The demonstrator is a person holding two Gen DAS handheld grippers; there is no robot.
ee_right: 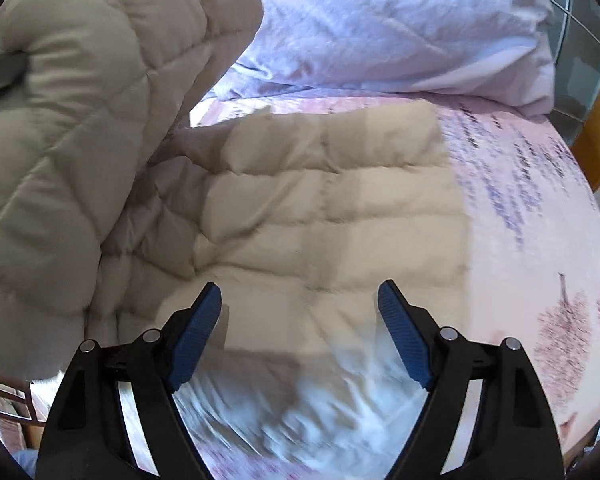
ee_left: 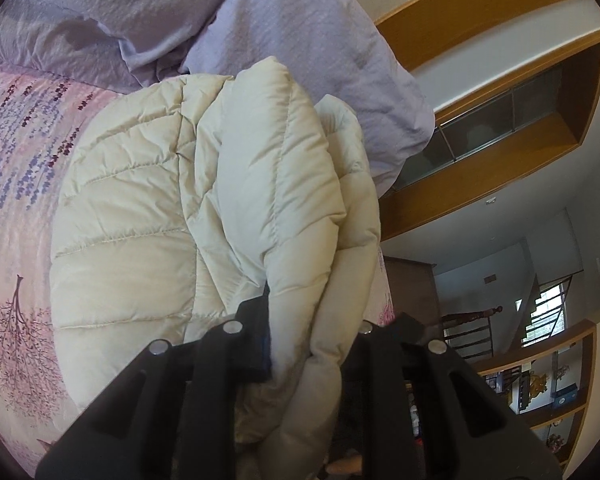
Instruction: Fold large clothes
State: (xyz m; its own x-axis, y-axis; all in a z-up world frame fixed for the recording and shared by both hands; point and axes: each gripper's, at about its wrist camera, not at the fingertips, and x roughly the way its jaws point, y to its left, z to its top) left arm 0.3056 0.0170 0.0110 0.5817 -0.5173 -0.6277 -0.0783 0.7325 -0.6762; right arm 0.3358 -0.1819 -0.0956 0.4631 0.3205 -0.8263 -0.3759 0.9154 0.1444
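Note:
A cream quilted puffer jacket (ee_left: pixel 148 216) lies on the pink floral bed sheet (ee_left: pixel 16 168). My left gripper (ee_left: pixel 312 344) is shut on a thick bunched fold of the jacket and holds that part raised over the rest. In the right wrist view the jacket (ee_right: pixel 312 216) lies spread flat on the sheet (ee_right: pixel 532 248), and the lifted part (ee_right: pixel 80 120) hangs at the left. My right gripper (ee_right: pixel 300 300) is open and empty, just above the jacket's near edge; the lower part of this view is blurred.
Lilac pillows (ee_left: pixel 292 32) and bedding lie at the head of the bed, also in the right wrist view (ee_right: pixel 400 24). A wooden headboard frame and window (ee_left: pixel 500 120) stand beside the bed. Shelves (ee_left: pixel 548 392) and a stair railing lie beyond.

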